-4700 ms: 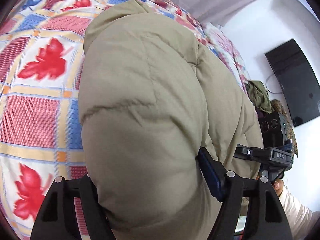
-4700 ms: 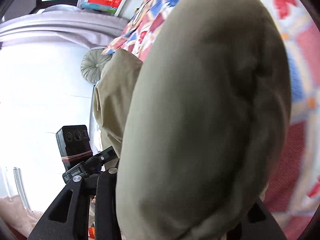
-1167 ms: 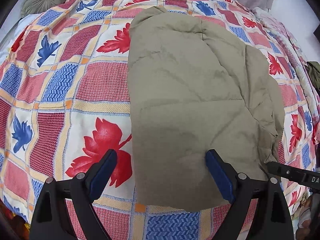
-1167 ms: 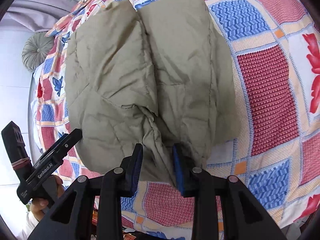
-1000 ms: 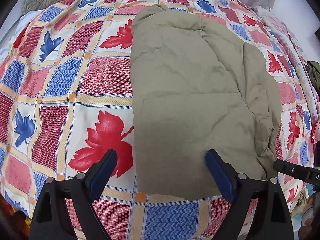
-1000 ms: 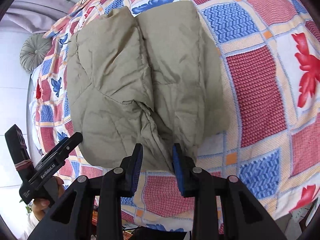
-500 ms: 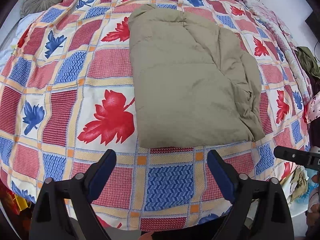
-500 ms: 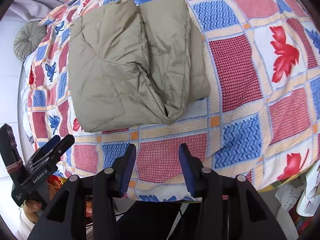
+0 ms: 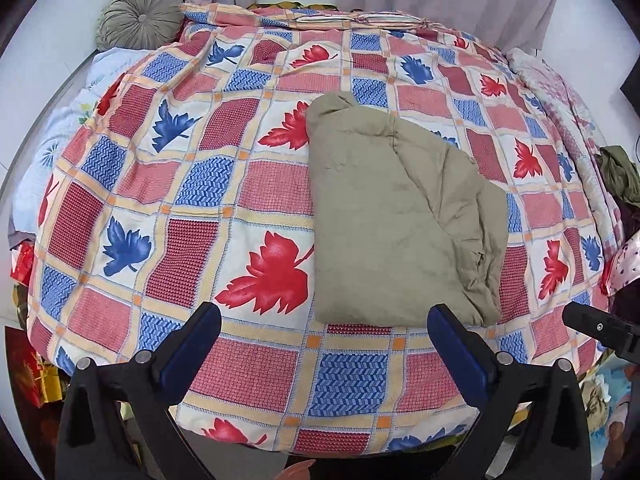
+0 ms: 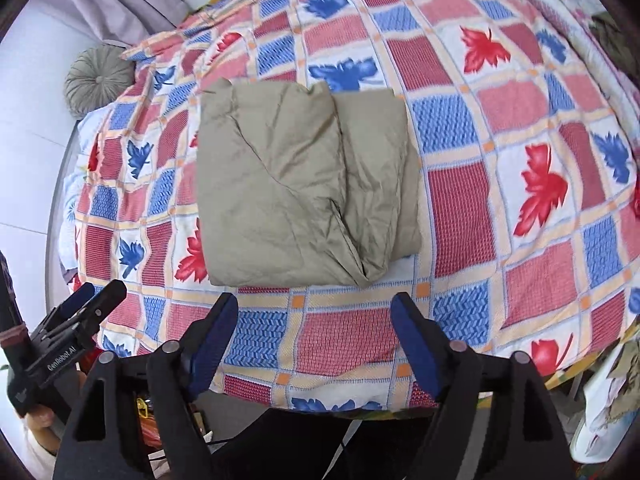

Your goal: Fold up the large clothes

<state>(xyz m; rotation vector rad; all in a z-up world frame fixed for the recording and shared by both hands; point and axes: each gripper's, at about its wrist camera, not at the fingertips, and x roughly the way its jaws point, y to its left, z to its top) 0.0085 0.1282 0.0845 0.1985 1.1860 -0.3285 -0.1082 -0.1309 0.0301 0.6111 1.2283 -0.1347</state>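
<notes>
A khaki padded garment point(image 9: 396, 216) point(image 10: 304, 188) lies folded into a thick bundle on the bed, its loose folds bunched at the near right corner. My left gripper point(image 9: 324, 320) hovers high above the bed's near edge, open wide, nothing between its blue pads. My right gripper point(image 10: 314, 312) also hangs above the near edge, just short of the bundle; its jaws are opening and hold nothing. The left gripper point(image 10: 92, 300) shows at the lower left of the right wrist view, in a hand. The right gripper's tip point(image 9: 600, 326) pokes in at the right of the left wrist view.
The bed carries a quilt point(image 9: 200, 184) point(image 10: 500, 152) of red, blue and pink squares with leaf prints. A round grey-green cushion point(image 9: 138, 20) point(image 10: 98, 78) lies at the far left corner. Clothes point(image 9: 620, 176) are piled off the bed's right side; red and gold boxes point(image 9: 36, 372) stand on the floor at left.
The right gripper let go of the garment's corner and its jaws spread. Both grippers rose and drew back, so the whole folded bundle now lies free on the quilt.
</notes>
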